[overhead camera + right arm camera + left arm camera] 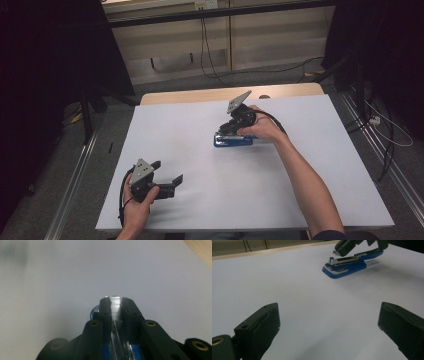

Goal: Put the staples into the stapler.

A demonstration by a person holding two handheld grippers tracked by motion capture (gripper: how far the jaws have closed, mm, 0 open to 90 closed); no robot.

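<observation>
My left gripper (169,172) is closest to me, low over the white table (200,150), and its two jaws are spread wide with nothing in them. I see one blue stapler (345,266) lying farther out on the table. My right gripper (115,305) is pinched tight on a shiny strip of staples (115,308) above the stapler.

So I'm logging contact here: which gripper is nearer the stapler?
Right. The right gripper is on the blue stapler, jaws closed on its metal top. The left gripper sits open, apart, near the table's front edge.
</observation>
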